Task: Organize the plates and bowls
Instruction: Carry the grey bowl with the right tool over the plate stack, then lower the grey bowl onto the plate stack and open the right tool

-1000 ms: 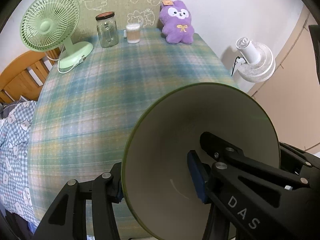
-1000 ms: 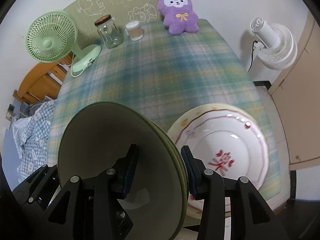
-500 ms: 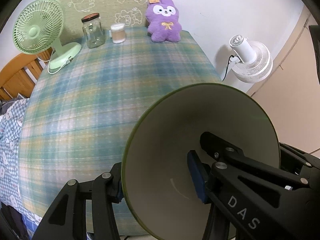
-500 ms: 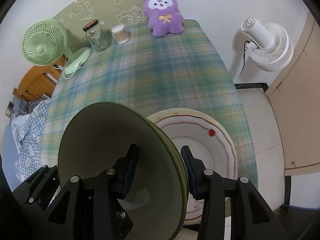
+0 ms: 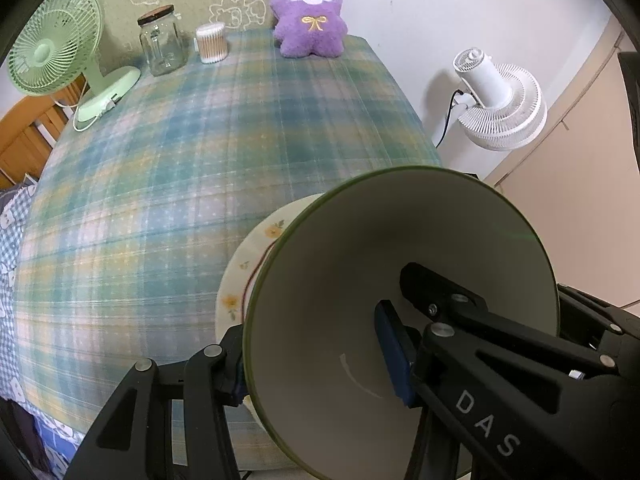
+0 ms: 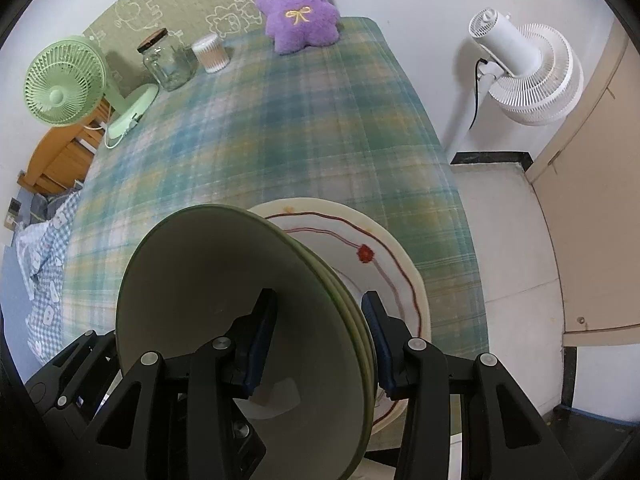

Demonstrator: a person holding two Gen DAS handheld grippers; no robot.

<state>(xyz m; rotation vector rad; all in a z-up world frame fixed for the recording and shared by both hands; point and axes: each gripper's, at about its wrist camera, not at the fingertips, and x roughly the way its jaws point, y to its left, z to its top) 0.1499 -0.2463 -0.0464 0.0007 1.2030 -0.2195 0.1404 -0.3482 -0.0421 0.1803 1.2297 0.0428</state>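
A stack of pale green bowls (image 5: pixel 380 260) hangs tilted above the plaid table (image 5: pixel 160 200), held from both sides. My left gripper (image 5: pixel 316 360) is shut on the stack's left wall, one blue pad inside and one outside. In the right wrist view my right gripper (image 6: pixel 318 340) is shut on the right wall of the bowls (image 6: pixel 208 280), whose nested rims show between its pads. A white plate (image 6: pixel 384 252) with red wavy lines lies on the table just under and behind the stack. The left wrist view shows only that plate's flowered rim (image 5: pixel 248 264).
At the table's far end stand a green desk fan (image 5: pixel 52 44), a glass jar (image 5: pixel 162 42), a tub of cotton swabs (image 5: pixel 212 42) and a purple plush toy (image 5: pixel 310 16). A white floor fan (image 5: pixel 496 100) stands past the table's right edge. The plate lies near the front right corner.
Both grippers have carried the bowl stack rightwards and a little lower over the table. The plate has slid in under the stack and now shows in the left wrist view.
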